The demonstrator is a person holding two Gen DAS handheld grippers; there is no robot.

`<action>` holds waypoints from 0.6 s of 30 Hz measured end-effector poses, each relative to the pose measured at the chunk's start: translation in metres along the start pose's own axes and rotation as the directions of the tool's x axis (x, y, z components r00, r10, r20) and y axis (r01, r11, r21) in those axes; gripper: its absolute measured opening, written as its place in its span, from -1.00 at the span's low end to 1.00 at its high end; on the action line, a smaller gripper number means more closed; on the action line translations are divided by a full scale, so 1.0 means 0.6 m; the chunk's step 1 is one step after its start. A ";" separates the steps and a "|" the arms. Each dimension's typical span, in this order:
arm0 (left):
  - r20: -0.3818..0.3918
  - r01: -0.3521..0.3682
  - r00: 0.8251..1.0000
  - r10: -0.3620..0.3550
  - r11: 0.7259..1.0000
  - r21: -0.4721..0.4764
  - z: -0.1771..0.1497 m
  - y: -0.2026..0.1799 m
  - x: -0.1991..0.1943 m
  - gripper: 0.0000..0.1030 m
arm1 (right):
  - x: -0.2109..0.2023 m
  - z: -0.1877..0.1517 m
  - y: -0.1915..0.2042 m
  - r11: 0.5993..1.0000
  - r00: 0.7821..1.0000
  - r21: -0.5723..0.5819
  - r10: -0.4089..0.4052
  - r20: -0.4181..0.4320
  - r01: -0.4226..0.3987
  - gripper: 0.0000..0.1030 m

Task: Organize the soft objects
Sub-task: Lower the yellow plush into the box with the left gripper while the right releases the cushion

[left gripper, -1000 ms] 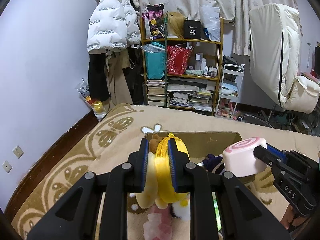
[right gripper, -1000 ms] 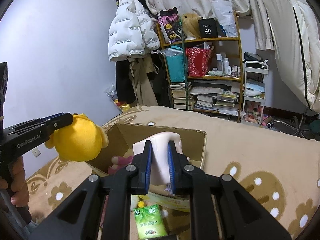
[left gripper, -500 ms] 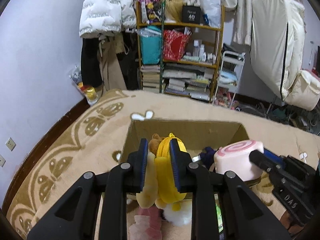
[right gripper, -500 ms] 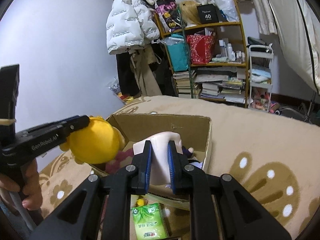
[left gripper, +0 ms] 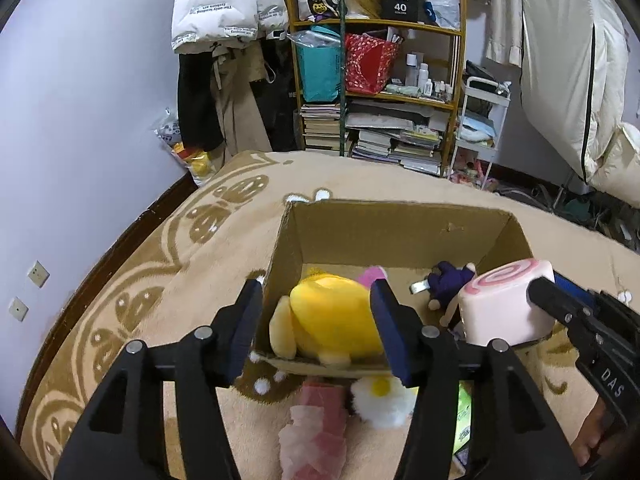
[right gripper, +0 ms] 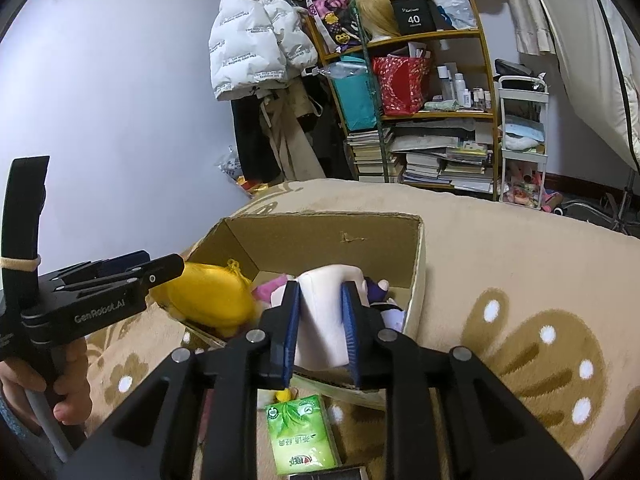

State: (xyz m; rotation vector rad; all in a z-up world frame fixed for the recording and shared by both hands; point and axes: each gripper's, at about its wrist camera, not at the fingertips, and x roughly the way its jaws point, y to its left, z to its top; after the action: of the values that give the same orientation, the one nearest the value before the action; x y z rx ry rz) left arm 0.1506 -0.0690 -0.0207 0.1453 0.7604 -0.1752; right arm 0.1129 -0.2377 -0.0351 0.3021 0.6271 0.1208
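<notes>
The left gripper (left gripper: pixel 316 330) has just been opening: its jaws stand apart at lower centre of the left wrist view, with the yellow plush toy (left gripper: pixel 332 318) between them, resting on the near left edge of the cardboard box (left gripper: pixel 396 236). The right gripper (right gripper: pixel 320 332) has just been opening slightly, yet its pads are clamped on the pink roll cushion (right gripper: pixel 324 320) (swirl end visible in the left wrist view), held over the box's near right side. A green tissue pack (right gripper: pixel 300 434) lies on the beige blanket (right gripper: pixel 520 264) at bottom centre.
</notes>
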 end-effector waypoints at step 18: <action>-0.061 -0.004 0.998 0.004 1.000 0.000 -0.042 0.026 -0.060 0.60 | -0.066 -0.011 -0.007 0.995 0.998 0.088 -0.050 0.026 0.048 0.83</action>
State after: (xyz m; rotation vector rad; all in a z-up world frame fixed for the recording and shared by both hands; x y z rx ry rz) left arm 0.1113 -0.0449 -0.0128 0.1525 0.8208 -0.1680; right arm 0.0772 -0.2483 -0.0198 0.3720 0.6121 0.0420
